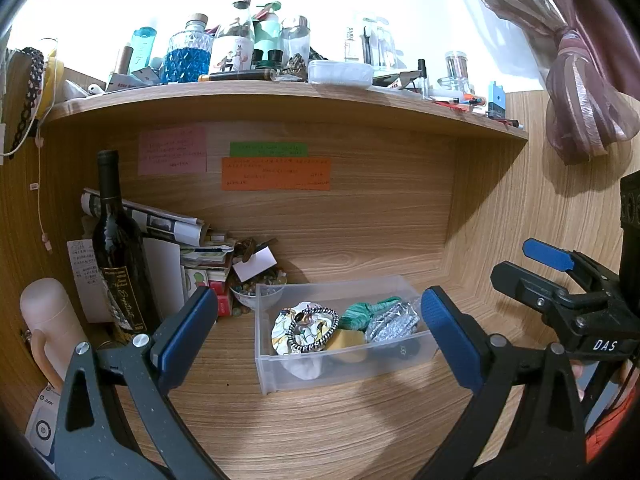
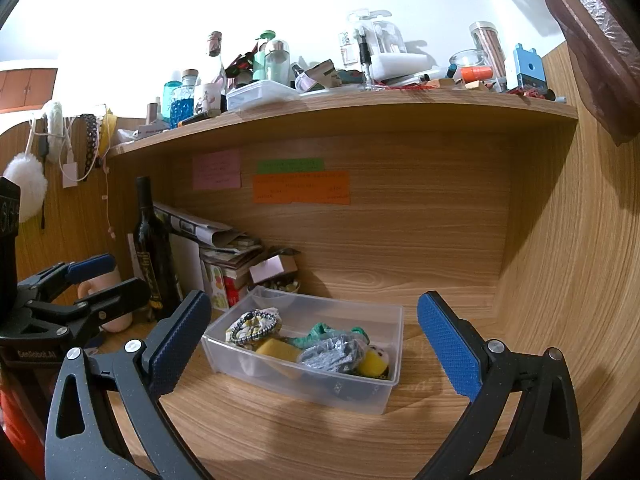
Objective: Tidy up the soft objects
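A clear plastic box (image 1: 344, 364) (image 2: 280, 380) sits on the wooden desk. In it lie a patterned scrunchie with a black-and-white braided band (image 1: 312, 328) (image 2: 252, 326), a green scrunchie (image 1: 360, 314) (image 2: 324, 332), a silver-grey scrunchie (image 1: 394, 324) (image 2: 332, 354) and yellow soft pieces (image 1: 348, 340) (image 2: 374, 362). My left gripper (image 1: 318, 340) is open and empty, held in front of the box. My right gripper (image 2: 316, 344) is open and empty, also in front of the box; it shows at the right of the left wrist view (image 1: 560, 280).
A dark wine bottle (image 1: 118, 248) (image 2: 154, 248), stacked papers and boxes (image 1: 200, 256) and a small bowl of beads (image 1: 252, 292) stand left of the box. A pink tumbler (image 1: 48, 320) is at far left. A cluttered shelf (image 1: 280, 96) runs overhead. A curtain (image 1: 580, 80) hangs right.
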Tool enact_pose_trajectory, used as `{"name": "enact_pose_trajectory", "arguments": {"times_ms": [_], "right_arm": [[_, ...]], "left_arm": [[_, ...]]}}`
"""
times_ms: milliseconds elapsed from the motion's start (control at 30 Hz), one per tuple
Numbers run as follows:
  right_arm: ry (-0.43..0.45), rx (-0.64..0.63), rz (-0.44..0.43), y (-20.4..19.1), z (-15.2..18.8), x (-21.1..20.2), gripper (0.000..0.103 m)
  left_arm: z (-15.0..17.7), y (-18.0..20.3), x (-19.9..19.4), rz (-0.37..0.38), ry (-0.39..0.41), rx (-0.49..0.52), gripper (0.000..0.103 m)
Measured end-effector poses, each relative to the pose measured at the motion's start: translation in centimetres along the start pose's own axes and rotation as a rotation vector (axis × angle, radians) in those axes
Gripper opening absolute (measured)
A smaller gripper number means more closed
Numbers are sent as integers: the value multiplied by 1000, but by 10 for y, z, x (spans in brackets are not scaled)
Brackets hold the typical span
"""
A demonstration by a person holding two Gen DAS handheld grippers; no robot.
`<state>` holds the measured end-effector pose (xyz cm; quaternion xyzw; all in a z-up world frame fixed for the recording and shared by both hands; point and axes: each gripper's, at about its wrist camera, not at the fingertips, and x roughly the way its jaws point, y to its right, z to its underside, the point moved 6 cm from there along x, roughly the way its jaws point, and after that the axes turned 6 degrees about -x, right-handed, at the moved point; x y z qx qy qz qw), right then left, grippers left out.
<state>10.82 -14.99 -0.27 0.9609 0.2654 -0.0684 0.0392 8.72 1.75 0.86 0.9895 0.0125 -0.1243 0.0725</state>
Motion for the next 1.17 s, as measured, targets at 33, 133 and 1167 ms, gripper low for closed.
{"name": "enact_pose_trajectory", "arguments": {"times_ms": [33,133,1167], "right_arm": [[0,0,0,0,0,0,103],[-1,0,3,-1,0,0,103],[-21,8,-6,6,6,9,103]], "left_arm": [[0,0,0,0,0,0,103],[0,0,0,1,0,-1,103],[2,7,11,-1,-12,-2,103]]}}
